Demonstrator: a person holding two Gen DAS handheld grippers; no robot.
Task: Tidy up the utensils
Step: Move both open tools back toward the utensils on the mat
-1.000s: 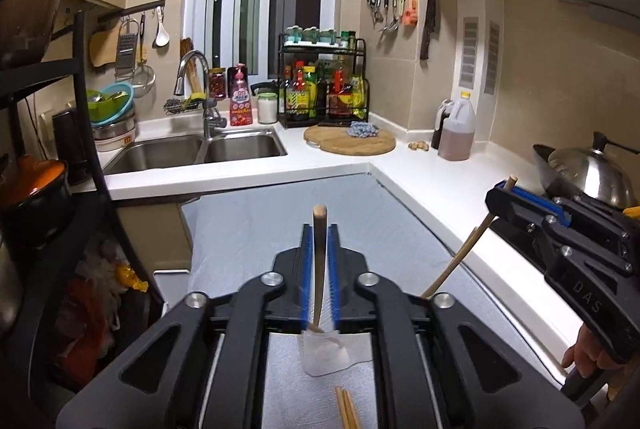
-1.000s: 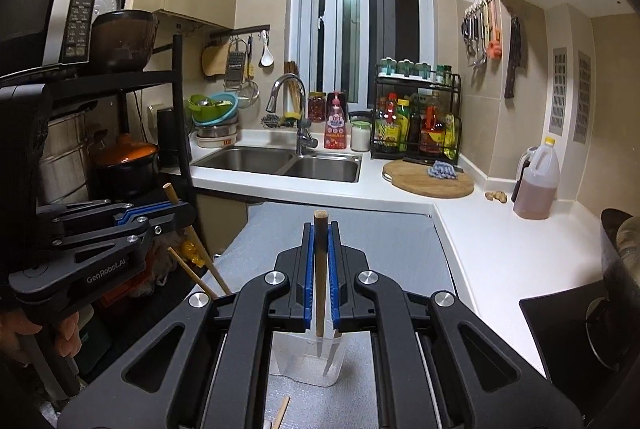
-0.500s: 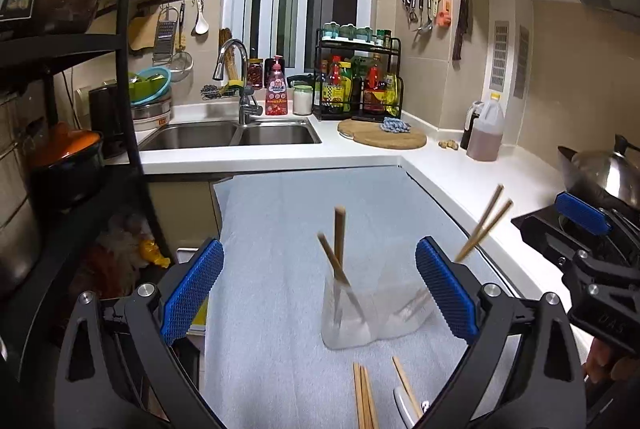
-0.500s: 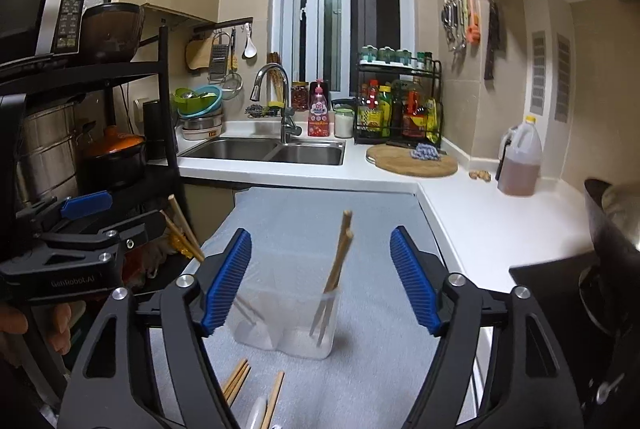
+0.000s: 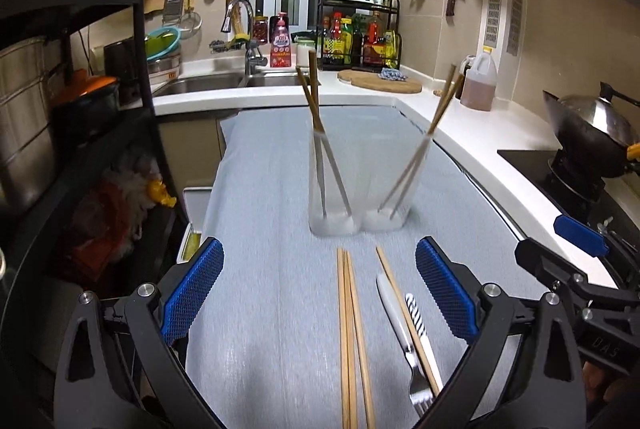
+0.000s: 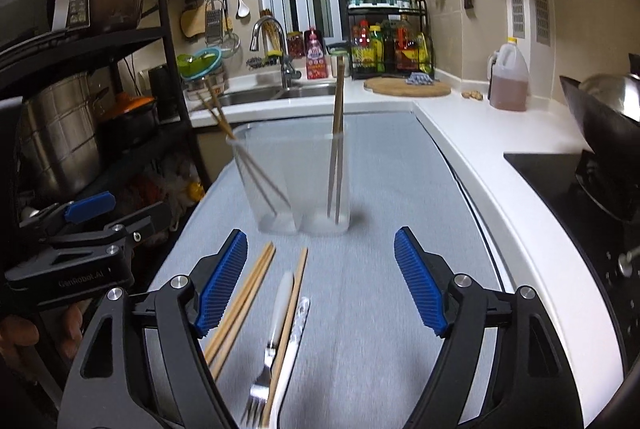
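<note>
Plainly the next job is to gather what lies loose on the pale grey ribbed mat point(image 5: 280, 309), and it wants care; the clear plastic two-compartment holder point(image 5: 356, 185) stands upright further up the mat, with a pair of wooden chopsticks leaning in its left compartment point(image 5: 316, 117) and another pair leaning in its right compartment point(image 5: 432, 133); near its foot but apart from it lie a bundle of bare wooden chopsticks point(image 5: 350, 333), a single wooden chopstick point(image 5: 404, 313) slanting across a white-handled fork point(image 5: 400, 329), and a striped-handled utensil point(image 5: 416, 325) whose working end I cannot make out; I would judge the neat way is to come down along one stick's length, pinch it near its middle so it does not swing, and lift the single stick clear before touching the fork beneath it; the bundle lies so close together that a wide bite may drag several at once, so a narrow approach from one side seems wiser; the left gripper point(image 5: 320, 297) hovers low over the bundle with its blue pads point(image 5: 192, 293) spread wide and nothing between them but the sticks lying on the mat, untouched; the right gripper point(image 6: 320, 281) has its jaws opening, wide already, holding nothing, with the single stick and fork lying below the gap; neither is touching anything
</note>
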